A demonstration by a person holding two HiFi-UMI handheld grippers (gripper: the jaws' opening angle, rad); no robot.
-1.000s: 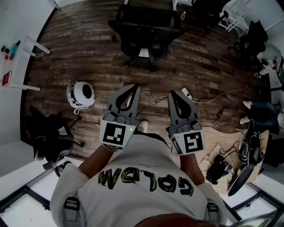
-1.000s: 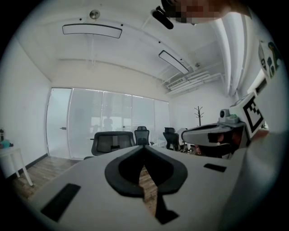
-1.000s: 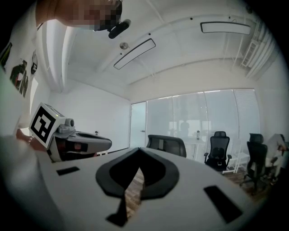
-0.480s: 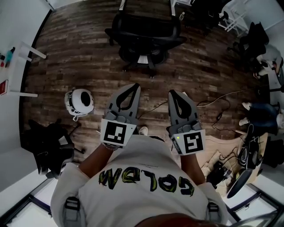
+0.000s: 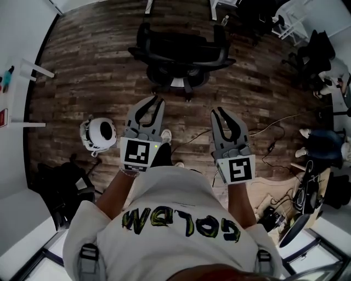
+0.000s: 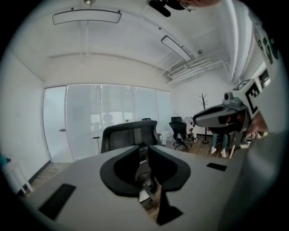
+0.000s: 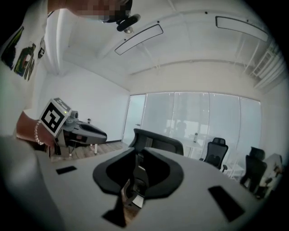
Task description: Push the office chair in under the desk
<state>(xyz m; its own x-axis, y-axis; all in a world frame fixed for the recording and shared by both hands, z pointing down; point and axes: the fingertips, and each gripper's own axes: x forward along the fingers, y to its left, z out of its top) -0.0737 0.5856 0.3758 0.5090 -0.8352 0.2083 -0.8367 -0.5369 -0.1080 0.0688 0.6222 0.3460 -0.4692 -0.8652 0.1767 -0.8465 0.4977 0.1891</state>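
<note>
The black office chair (image 5: 181, 52) stands on the wood floor ahead of me, its back towards me, and two white desk legs (image 5: 149, 5) show just beyond it at the top edge. Both grippers are held out side by side, well short of the chair and touching nothing. My left gripper (image 5: 153, 101) has its jaws opening by a narrow gap with nothing between them. My right gripper (image 5: 224, 112) is opening the same way, also empty. The chair's backrest (image 6: 131, 135) shows through the left gripper (image 6: 144, 151), and the backrest (image 7: 158, 142) shows beyond the right gripper (image 7: 137, 155).
A white round device (image 5: 100, 131) sits on the floor to the left. A second black chair (image 5: 60, 181) stands at lower left. Cables (image 5: 263, 123) trail on the right, with gear (image 5: 299, 203) and a seated person's legs (image 5: 323, 137). More chairs (image 5: 318, 49) stand at far right.
I have stepped towards the chair, which now looks nearer. Both grippers have moved forward, and their jaws have gone from shut to slightly parted.
</note>
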